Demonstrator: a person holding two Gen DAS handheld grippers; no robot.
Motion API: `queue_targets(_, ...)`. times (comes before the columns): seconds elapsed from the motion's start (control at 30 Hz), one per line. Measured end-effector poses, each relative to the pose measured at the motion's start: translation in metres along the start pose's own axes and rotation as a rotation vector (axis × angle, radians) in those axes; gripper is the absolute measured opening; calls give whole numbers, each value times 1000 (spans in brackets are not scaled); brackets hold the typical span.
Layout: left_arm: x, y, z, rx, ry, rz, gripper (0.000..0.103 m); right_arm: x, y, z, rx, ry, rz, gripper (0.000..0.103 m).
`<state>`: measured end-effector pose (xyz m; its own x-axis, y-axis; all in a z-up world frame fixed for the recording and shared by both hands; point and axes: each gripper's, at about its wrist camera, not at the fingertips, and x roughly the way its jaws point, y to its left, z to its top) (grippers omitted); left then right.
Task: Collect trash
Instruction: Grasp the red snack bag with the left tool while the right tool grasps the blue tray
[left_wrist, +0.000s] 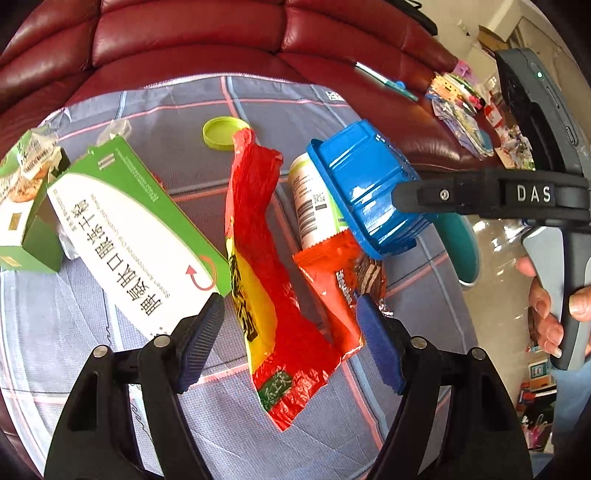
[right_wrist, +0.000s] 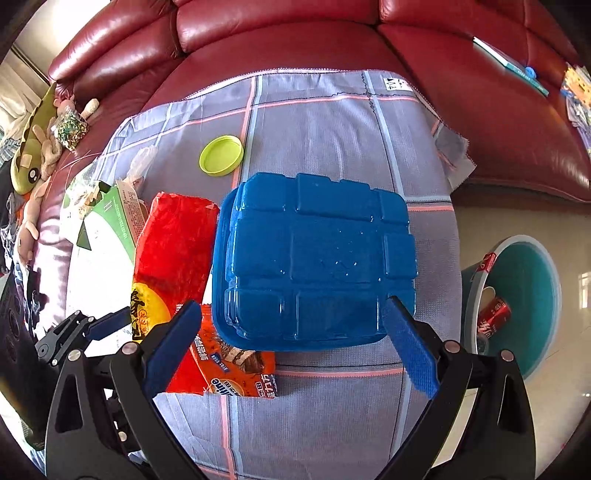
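The left tool (left_wrist: 290, 317) hangs released over a checked cloth (left_wrist: 314, 110) spread on a red leather sofa (left_wrist: 184, 33). Its blue pads (left_wrist: 201, 332) are spread wide, with a long red and yellow wrapper (left_wrist: 258, 266) lying between them, not gripped. Just beside that wrapper lies a smaller orange snack packet (left_wrist: 332, 295), and to the left a green and white box (left_wrist: 129, 236). A white bottle (left_wrist: 314, 206) lies partly under a blue plastic tray (left_wrist: 369, 192), which is turned bottom-up. A yellow-green lid (left_wrist: 221, 133) sits farther back on the cloth.

The right tool (right_wrist: 291, 343) is also released, its jaws set wide on either side of the near edge of the blue plastic tray (right_wrist: 317, 258); whether the pads touch it I cannot tell. The orange snack packet (right_wrist: 236, 369) pokes out from under the tray's near left corner. Off the cloth to the right, on the floor, stands a teal bin (right_wrist: 524, 280) with a red can (right_wrist: 493, 317) inside.
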<state>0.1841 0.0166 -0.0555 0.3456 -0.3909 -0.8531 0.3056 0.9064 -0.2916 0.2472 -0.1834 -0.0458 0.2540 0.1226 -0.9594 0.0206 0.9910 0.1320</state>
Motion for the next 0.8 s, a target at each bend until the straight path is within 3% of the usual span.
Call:
queue_targets(0.17,13,13,-22,-64,39,-55,64,0,5,-8,-9,-2,-24,94)
queue_targets(0.2,16,12,-26,-67,46,-68,53,1,6,-10,-11,0,-34,94)
queue_targets(0.3,26,10,-30,-77,55,-88,9,2,11,-13,-18,1,-64,94)
queue_targets(0.4,20,15,-33,-99,20,-86,3,0,16,-13,-23,-1,-81,94)
queue_targets(0.63,-14,46,-31,-152,-68,-49,3,4,41,-15,-70,-10,-146,94)
queue_targets(0.8,-29,72,-28,-188,-106,-49,3,17,55,-14,-134,-24,-265,97)
